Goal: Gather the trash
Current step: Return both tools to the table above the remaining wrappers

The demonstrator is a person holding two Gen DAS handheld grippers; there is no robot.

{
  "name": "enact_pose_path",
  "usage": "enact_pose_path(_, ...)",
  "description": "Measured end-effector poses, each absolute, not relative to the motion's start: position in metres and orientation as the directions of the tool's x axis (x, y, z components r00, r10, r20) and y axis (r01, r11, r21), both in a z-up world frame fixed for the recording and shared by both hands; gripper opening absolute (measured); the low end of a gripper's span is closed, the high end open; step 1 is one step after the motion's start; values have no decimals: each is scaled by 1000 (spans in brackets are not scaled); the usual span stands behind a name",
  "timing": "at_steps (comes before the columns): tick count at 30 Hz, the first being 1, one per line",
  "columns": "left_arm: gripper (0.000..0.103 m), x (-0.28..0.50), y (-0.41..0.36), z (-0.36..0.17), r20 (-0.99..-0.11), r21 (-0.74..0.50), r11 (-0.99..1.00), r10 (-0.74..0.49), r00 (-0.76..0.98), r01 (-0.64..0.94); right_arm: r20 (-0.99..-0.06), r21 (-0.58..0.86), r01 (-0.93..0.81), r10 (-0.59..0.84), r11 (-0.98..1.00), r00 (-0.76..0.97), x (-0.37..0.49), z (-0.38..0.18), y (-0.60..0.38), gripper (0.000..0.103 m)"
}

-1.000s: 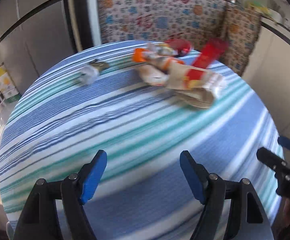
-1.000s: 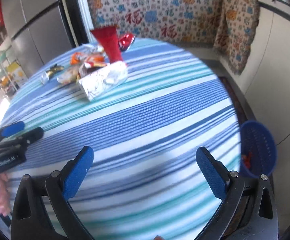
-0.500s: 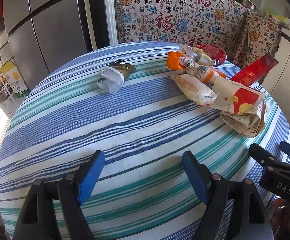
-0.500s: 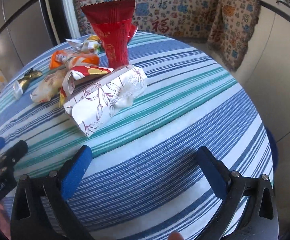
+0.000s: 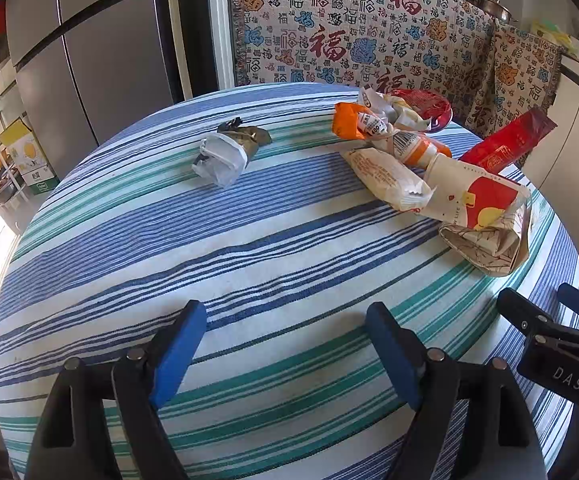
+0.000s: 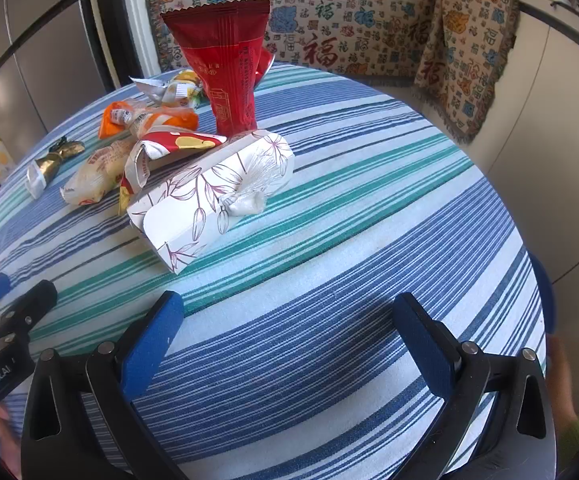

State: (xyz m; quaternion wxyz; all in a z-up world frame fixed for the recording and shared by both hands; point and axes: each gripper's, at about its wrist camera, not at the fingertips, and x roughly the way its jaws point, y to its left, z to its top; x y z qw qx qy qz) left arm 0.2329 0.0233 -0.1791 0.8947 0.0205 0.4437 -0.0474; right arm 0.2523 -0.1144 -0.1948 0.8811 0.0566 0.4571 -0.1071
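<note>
Trash lies on a round table with a striped cloth (image 5: pixel 249 248). A crumpled white and gold wrapper (image 5: pixel 225 152) lies apart at the far left. A pile at the far right holds an orange wrapper (image 5: pixel 353 122), a pale snack bag (image 5: pixel 385 178), a red and yellow paper bag (image 5: pixel 473 196), a floral tissue box (image 6: pixel 209 196) and a tall red packet (image 6: pixel 225 64). My left gripper (image 5: pixel 285 352) is open and empty over the near edge. My right gripper (image 6: pixel 289 340) is open and empty, short of the tissue box.
A patterned cloth covers a bench (image 5: pixel 349 40) behind the table. A grey fridge (image 5: pixel 89 40) stands at the back left. The rim of a blue bin (image 6: pixel 545 292) shows past the table's right edge. White cabinets (image 6: pixel 549 100) stand at the right.
Both grippers have moved forward over the table toward the trash, which now looks larger and sharper. The blue bin has slid almost out of the right wrist view. Both jaws stay open.
</note>
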Motion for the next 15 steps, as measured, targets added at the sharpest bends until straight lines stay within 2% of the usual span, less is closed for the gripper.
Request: enact_pose_path(15,85,232,22,-180,-796,-5,995,-67,602,104,-817,2,240,-137,971,560,253,-195,-115,103)
